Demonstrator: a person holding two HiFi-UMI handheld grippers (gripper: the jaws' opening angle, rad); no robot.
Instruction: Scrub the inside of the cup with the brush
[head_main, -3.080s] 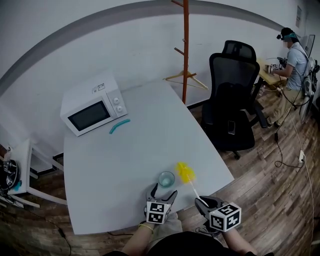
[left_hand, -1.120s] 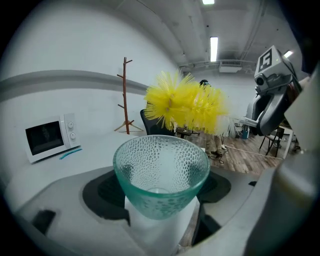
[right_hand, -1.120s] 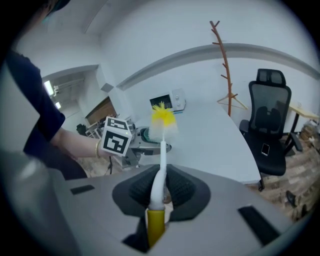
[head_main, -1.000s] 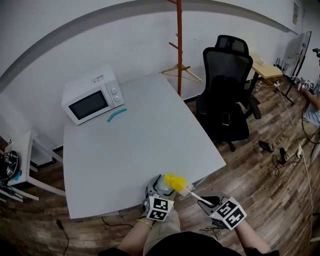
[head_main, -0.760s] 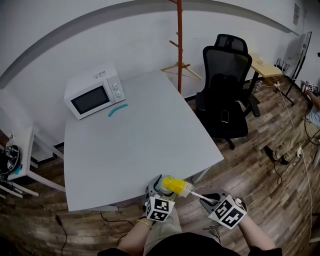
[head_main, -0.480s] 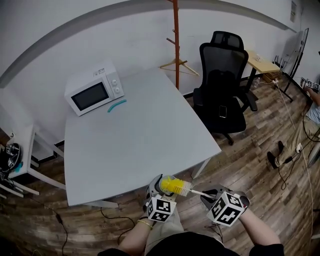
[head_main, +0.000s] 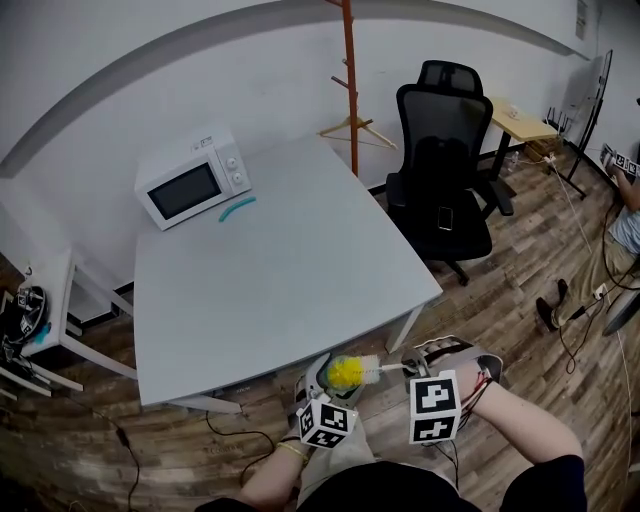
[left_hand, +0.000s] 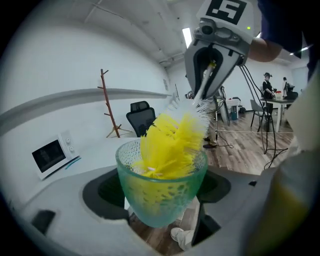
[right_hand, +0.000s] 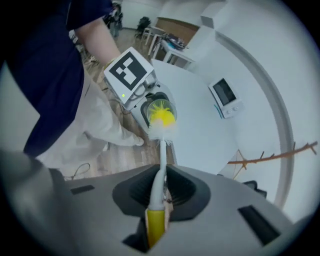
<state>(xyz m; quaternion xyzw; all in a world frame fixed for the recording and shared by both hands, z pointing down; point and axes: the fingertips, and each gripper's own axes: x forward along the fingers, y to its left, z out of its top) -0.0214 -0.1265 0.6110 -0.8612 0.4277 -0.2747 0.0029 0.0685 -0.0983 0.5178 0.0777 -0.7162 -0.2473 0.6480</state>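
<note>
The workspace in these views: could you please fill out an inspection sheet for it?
Surface: white table; the job is held off its near edge, over the wood floor.
Job's things: green glass cup; yellow brush head inside it, with white bristles above the rim.
Clutter: microwave and teal curved strip at the table's far left.
Grippers: left gripper shut on the cup; right gripper shut on the brush handle.
Cables: loose cables on the floor at right.
Surroundings: black office chair, orange coat stand with hanger, a person at the right edge.
</note>
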